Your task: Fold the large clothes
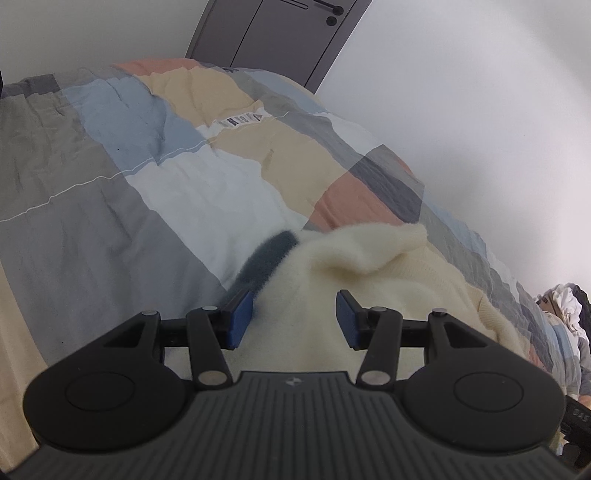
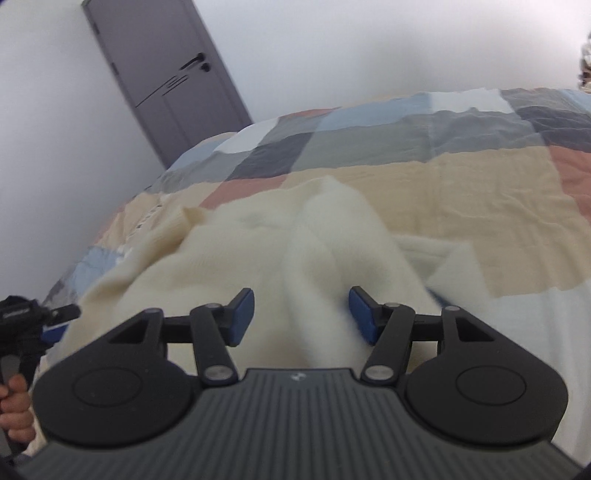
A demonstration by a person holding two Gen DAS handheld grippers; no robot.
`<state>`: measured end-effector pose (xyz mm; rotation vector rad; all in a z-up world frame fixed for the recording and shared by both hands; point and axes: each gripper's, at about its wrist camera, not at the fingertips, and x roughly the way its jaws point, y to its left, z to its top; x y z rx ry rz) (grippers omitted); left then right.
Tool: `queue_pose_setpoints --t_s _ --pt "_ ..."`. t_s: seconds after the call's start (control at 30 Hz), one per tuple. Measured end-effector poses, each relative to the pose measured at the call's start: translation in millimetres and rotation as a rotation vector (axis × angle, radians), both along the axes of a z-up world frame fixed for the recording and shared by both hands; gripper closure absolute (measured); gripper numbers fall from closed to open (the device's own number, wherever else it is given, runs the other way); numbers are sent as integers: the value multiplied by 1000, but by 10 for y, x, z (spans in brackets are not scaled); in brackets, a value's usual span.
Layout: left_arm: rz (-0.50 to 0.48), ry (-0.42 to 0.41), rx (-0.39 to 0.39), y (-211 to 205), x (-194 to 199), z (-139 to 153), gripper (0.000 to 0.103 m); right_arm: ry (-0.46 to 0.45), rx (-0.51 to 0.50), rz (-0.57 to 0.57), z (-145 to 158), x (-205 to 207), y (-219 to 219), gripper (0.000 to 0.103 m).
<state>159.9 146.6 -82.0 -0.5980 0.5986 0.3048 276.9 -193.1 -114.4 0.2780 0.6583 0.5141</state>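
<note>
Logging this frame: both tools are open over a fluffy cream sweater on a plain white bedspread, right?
Not plain white: both wrist views show a patchwork quilt of blue, grey, beige and pink. The left tool and right tool are open over the fluffy cream sweater.

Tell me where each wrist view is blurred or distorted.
Left wrist view: fisheye bends the door and bed edge; the cream sweater is soft close to the open left tool, the quilt sharper. Right wrist view: the sweater is smeared between the open right tool pads; even, shadowless light.

Patchwork-quilted bed (image 1: 110, 229) — a cream fuzzy sweater (image 1: 388, 273) lies on it.
</note>
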Motion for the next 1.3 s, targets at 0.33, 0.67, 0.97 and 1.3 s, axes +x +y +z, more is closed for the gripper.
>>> queue_pose_setpoints --t_s 0.33,0.67,0.97,1.3 --pt "-27 -1 -27 -63 -82 38 44 23 -18 90 -32 -220 230 46" --pt "-62 -9 13 -350 -359 147 41 20 -80 59 4 -540 279 45" --pt "-158 -6 -121 -688 -832 89 40 172 143 -38 12 -931 -4 45" --pt "-189 41 -486 -635 -841 -309 24 535 436 -121 -512 -1098 -204 17"
